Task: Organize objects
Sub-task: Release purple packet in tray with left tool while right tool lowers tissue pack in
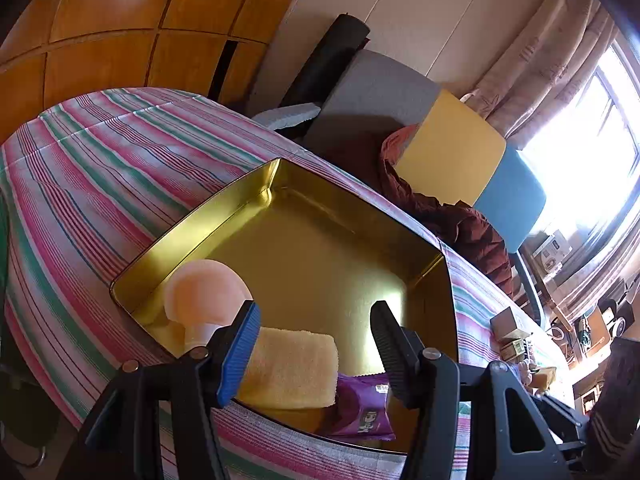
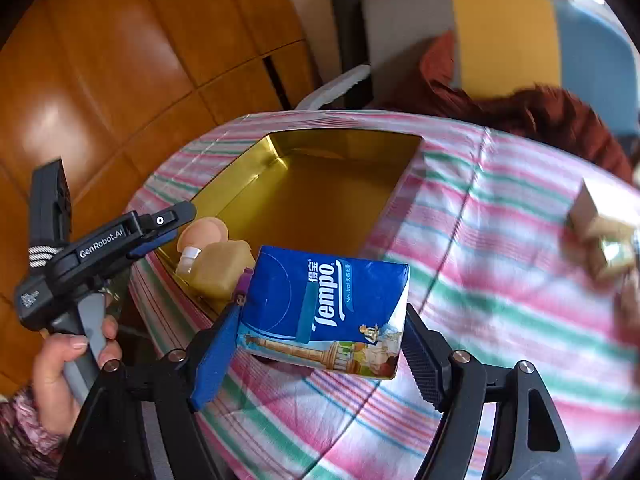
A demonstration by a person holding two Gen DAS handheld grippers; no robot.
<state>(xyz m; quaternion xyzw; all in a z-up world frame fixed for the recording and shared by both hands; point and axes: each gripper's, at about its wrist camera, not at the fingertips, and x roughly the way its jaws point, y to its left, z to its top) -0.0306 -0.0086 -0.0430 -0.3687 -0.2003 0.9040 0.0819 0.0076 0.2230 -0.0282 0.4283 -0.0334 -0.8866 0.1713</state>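
Observation:
A gold metal tin [image 1: 304,256] lies open on the striped tablecloth. In its near end lie a peach round puff on a white base [image 1: 206,296], a yellow sponge [image 1: 292,366] and a purple snack packet [image 1: 362,408]. My left gripper [image 1: 314,350] is open and empty just above the sponge. My right gripper [image 2: 320,332] is shut on a blue Tempo tissue pack [image 2: 324,308], held above the cloth just right of the tin [image 2: 320,184]. The left gripper [image 2: 116,236] also shows in the right wrist view, at the tin's near left corner.
The striped cloth [image 2: 500,280] covers the table. Small cardboard boxes [image 2: 600,236] sit at the right; they also show in the left wrist view [image 1: 512,324]. A chair with a dark red jacket [image 1: 440,208] stands behind the table. Wooden cabinets [image 1: 120,20] are at the left.

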